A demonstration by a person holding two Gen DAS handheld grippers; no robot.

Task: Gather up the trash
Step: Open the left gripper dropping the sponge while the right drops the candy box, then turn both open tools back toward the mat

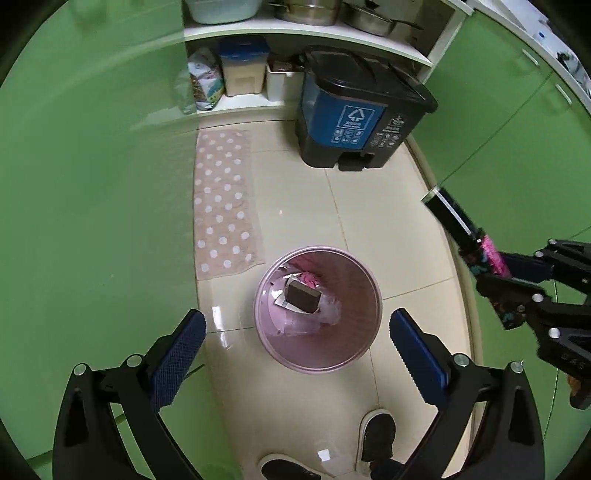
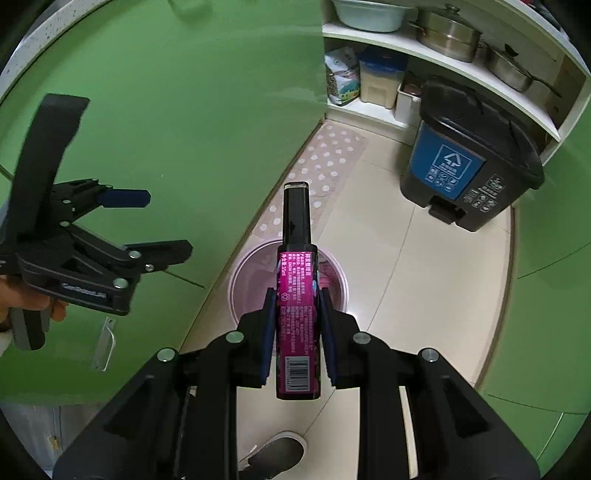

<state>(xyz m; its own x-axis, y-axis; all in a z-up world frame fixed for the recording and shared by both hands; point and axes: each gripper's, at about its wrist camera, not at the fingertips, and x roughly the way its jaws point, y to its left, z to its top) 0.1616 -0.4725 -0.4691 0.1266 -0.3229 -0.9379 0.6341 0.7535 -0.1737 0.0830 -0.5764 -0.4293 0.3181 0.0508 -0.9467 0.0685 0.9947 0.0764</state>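
Observation:
A pink waste bin [image 1: 364, 291] stands on the floor below my left gripper [image 1: 297, 339], which is open and empty above it. The bin holds a dark box [image 1: 303, 294] and crumpled plastic. My right gripper [image 2: 297, 295] is shut on a pink and black tube [image 2: 297, 291] with a black cap and a barcode. It holds the tube above the bin's rim [image 2: 236, 273]. In the left wrist view the right gripper [image 1: 491, 275] and the tube [image 1: 458, 225] are at the right, beside the bin. The left gripper shows at the left of the right wrist view [image 2: 168, 225].
A black and blue pedal bin [image 1: 354, 107] stands at the back by white shelves [image 1: 303, 33] with pots and boxes. A dotted mat [image 1: 225, 199] lies on the tiled floor. Green cabinet doors [image 1: 92, 184] close in both sides. The person's shoes [image 1: 376, 435] are below.

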